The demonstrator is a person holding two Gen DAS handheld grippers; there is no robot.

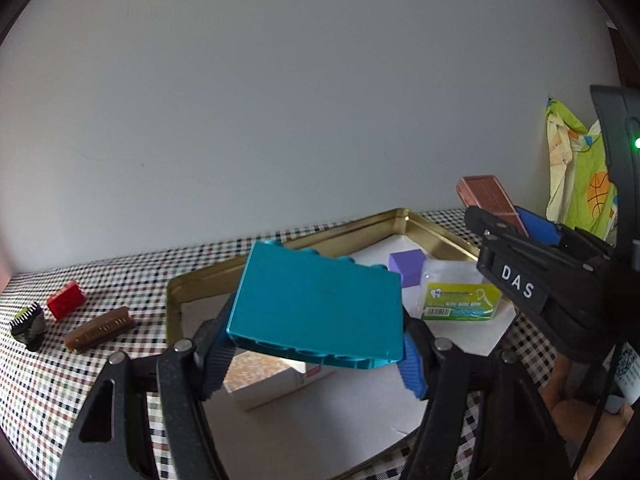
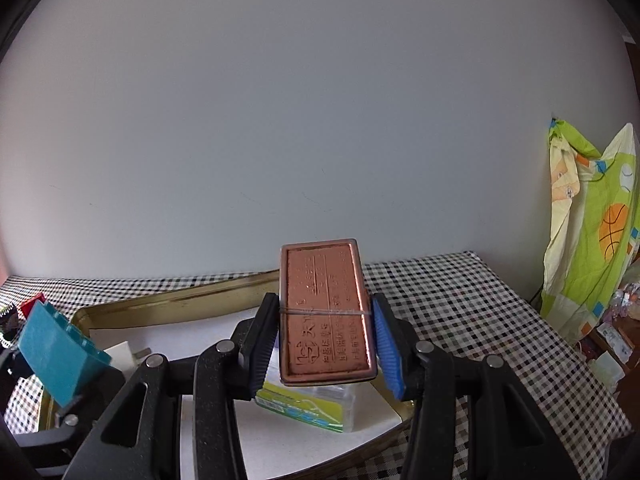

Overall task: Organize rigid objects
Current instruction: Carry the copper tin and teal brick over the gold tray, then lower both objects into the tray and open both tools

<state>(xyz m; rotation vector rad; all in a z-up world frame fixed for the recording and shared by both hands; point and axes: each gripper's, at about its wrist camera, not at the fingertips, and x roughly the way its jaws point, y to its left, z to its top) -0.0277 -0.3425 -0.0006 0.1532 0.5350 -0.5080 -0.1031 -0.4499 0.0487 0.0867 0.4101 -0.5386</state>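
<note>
My left gripper (image 1: 316, 356) is shut on a large teal building block (image 1: 316, 304) and holds it above the gold tray (image 1: 352, 228). My right gripper (image 2: 326, 340) is shut on a flat copper-coloured tin (image 2: 326, 316) with a rubber band round it, held above the tray's right part (image 2: 180, 300). In the tray lie a purple cube (image 1: 406, 266), a clear floss-pick box with a green label (image 1: 460, 300) (image 2: 308, 404) and a white box (image 1: 272, 384). The right gripper also shows in the left wrist view (image 1: 516, 224), and the teal block in the right wrist view (image 2: 56, 352).
On the checkered cloth (image 1: 48, 380) left of the tray lie a red brick (image 1: 66, 300), a brown comb-like piece (image 1: 100, 330) and a small black trimmer head (image 1: 28, 326). A grey wall stands behind. Green patterned fabric (image 2: 592, 232) hangs at the right.
</note>
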